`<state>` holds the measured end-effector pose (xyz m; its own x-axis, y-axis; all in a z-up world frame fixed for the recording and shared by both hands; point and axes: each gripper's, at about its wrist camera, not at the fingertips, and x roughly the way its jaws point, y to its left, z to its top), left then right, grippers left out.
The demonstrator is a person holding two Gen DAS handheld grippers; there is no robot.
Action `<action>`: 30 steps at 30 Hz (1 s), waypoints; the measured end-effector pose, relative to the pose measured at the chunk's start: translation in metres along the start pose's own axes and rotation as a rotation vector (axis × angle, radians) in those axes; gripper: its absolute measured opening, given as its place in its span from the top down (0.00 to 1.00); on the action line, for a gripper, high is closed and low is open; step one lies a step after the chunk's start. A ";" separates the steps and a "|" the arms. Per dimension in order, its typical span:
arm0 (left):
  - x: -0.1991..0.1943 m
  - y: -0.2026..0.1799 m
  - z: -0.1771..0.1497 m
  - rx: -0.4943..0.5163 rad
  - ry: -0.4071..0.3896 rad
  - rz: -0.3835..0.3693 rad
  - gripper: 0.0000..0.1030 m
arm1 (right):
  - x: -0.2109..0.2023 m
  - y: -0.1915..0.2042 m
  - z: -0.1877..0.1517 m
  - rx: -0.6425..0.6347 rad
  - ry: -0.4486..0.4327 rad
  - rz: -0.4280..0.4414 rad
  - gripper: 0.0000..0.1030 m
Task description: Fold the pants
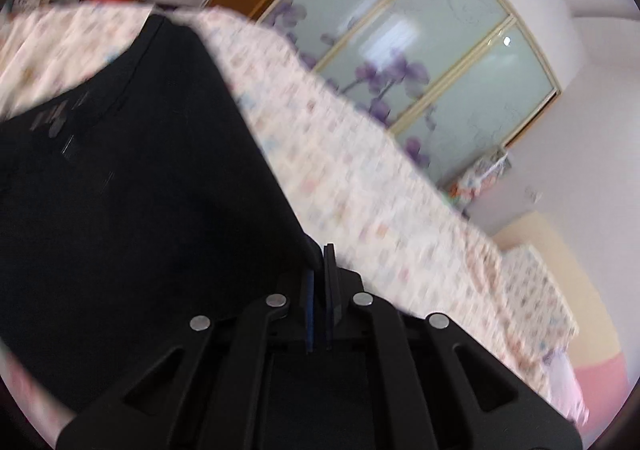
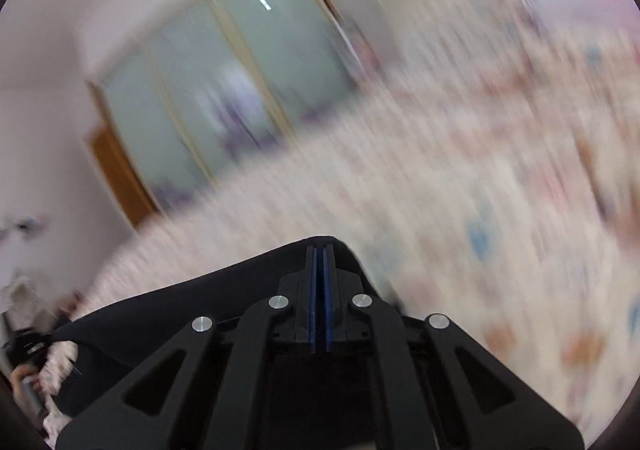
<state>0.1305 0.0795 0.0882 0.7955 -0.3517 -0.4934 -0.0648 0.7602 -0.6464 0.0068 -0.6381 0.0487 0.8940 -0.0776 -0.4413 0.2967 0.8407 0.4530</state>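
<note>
Black two-finger left gripper (image 1: 322, 270), blue pads pressed together, pinches a corner of the black fabric pants (image 1: 132, 190), which spread away over a pale floral-print bedsheet (image 1: 360, 178). Across the bed, the right gripper (image 2: 320, 262) is likewise clenched on a raised edge of the same dark garment, the cloth draping down behind it. Frosted sliding wardrobe doors with purple flowers (image 1: 440, 62) stand beyond.
</note>
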 end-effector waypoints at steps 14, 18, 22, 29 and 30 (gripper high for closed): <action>-0.041 0.077 -0.082 -0.041 0.061 -0.023 0.38 | -0.072 -0.028 -0.044 0.364 0.176 0.054 0.21; -0.066 0.077 -0.070 -0.003 -0.009 -0.032 0.13 | -0.075 -0.028 -0.045 0.528 0.252 0.097 0.55; -0.077 0.088 -0.071 0.016 -0.063 -0.070 0.11 | -0.056 -0.035 -0.058 0.712 0.347 0.081 0.58; -0.066 0.089 -0.082 0.057 -0.089 -0.098 0.11 | -0.023 -0.029 -0.053 0.749 0.338 -0.045 0.74; -0.066 0.088 -0.081 0.062 -0.091 -0.103 0.10 | -0.018 -0.025 -0.049 0.702 0.332 -0.085 0.98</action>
<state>0.0229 0.1255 0.0165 0.8475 -0.3808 -0.3697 0.0549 0.7557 -0.6526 -0.0332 -0.6316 0.0071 0.7444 0.1307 -0.6548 0.6016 0.2942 0.7426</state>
